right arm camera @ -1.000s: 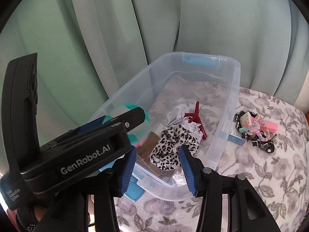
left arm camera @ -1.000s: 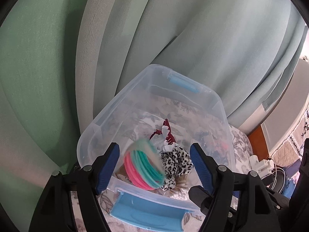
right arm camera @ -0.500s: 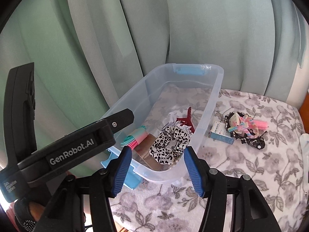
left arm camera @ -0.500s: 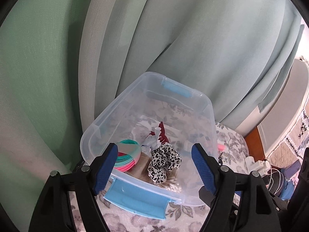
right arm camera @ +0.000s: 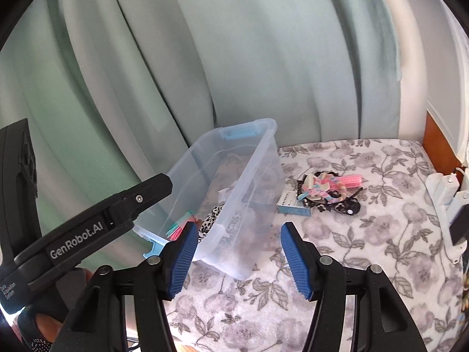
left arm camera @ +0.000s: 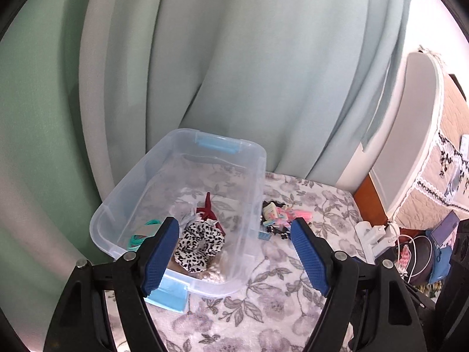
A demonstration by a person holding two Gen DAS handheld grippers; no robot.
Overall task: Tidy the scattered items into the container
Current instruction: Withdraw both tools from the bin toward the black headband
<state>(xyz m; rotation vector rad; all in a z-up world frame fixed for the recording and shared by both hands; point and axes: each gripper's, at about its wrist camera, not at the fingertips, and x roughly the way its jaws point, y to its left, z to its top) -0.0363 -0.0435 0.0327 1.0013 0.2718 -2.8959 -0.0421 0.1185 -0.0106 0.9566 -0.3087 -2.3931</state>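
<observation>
A clear plastic bin with blue latches stands on the floral cloth by the curtain. Inside lie a leopard scrunchie, a red claw clip and teal and pink hair ties. Right of the bin sits a pile of hair accessories with a small blue-white box. My left gripper is open and empty, hovering back from the bin's near end. My right gripper is open and empty over the bin's near right corner.
Pale green curtains hang close behind the bin. A white power strip lies at the cloth's right edge by a wooden frame. Cables and a bag crowd the far right. The left gripper's body fills the right view's lower left.
The hair ties that were between the left jaws now lie in the bin. Both grippers have pulled back and up from the bin. The right jaws have widened.
</observation>
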